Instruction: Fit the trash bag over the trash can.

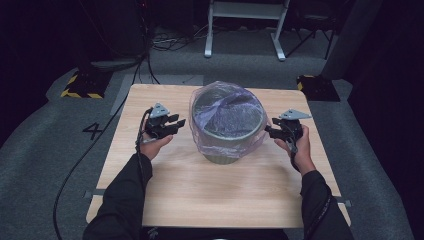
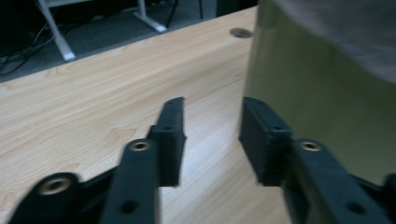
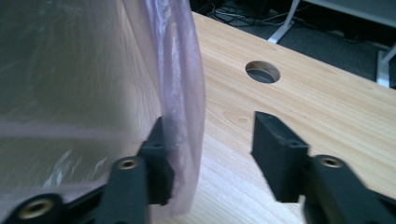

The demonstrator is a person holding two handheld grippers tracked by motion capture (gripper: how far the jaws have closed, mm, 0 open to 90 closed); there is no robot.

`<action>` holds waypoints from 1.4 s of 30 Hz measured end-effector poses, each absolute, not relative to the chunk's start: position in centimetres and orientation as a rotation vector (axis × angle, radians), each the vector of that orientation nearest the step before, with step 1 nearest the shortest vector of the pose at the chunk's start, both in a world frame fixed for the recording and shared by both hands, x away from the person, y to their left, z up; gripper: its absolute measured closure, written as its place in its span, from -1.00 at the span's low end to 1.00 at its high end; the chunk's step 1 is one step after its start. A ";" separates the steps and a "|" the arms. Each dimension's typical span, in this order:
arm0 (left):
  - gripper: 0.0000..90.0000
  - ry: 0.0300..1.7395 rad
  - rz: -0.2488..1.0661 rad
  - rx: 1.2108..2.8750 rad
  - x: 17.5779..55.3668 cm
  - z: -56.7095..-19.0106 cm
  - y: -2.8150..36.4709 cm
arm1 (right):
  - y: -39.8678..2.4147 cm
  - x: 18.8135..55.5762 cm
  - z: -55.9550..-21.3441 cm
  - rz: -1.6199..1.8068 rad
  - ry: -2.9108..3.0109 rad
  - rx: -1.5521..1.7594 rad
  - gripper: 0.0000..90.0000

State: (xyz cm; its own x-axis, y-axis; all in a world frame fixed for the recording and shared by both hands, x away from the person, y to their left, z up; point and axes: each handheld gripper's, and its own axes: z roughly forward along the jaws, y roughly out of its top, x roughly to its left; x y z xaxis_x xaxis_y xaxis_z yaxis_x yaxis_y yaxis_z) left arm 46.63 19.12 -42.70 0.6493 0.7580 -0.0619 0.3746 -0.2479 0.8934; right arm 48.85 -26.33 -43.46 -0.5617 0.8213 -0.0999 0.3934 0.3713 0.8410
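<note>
Table (image 1: 165,190): bin (image 1: 227,131) between tongs (open).

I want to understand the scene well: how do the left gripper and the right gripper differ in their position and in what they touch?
The left gripper is at the left side of the bin, the right gripper at its right side. The left gripper has bare table between its jaws; the right gripper has a fold of the purple bag against one jaw. Both are open and point toward the bin.
</note>
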 end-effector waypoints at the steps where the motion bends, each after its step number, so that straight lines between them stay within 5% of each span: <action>1: 0.14 0.886 0.480 1.856 46.2 -42.5 19.4 | -26.6 48.6 -43.3 1.112 2.124 1.032 -0.02; 4: -0.29 0.831 0.481 1.853 44.7 -42.2 19.3 | -27.1 48.0 -43.1 1.120 2.109 1.008 -0.29; 10: -0.59 0.670 0.434 1.913 41.5 -41.5 17.4 | -27.6 46.4 -42.3 1.184 2.107 0.926 -0.48; 13: -0.58 0.620 0.436 1.934 40.7 -41.1 16.4 | -27.0 45.0 -41.9 1.235 2.140 0.837 -0.48; 18: -0.34 0.594 0.461 1.953 40.2 -40.8 15.3 | -25.5 42.8 -42.1 1.248 2.198 0.715 -0.49; 21: 0.19 0.601 0.464 1.942 40.4 -40.6 14.9 | -24.7 41.7 -42.1 1.271 2.222 0.642 -0.49; 26: 0.55 0.576 0.452 1.934 40.8 -40.8 14.4 | -23.4 40.8 -42.5 1.276 2.259 0.558 -0.44; 28: 0.63 0.570 0.470 1.959 40.9 -41.0 14.2 | -23.0 40.7 -42.6 1.241 2.242 0.546 -0.28; 32: 0.97 0.569 0.468 1.947 41.3 -41.4 14.2 | -22.5 41.0 -43.0 1.235 2.254 0.518 0.37; 35: 0.99 0.568 0.462 1.959 41.6 -41.7 14.3 | -22.2 41.2 -43.5 1.196 2.261 0.512 0.96; 42: 0.99 0.605 0.456 2.010 42.2 -43.2 14.0 | -22.0 41.9 -44.9 1.159 2.318 0.535 1.00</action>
State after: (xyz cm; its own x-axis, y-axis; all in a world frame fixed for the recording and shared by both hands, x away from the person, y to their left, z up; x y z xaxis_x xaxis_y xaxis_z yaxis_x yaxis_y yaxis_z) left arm 42.24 14.02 -43.22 0.8079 0.5850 0.0713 0.2292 -0.4235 0.8764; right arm 41.89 -21.98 -44.93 -0.8031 0.5411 -0.2496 0.1251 0.5626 0.8172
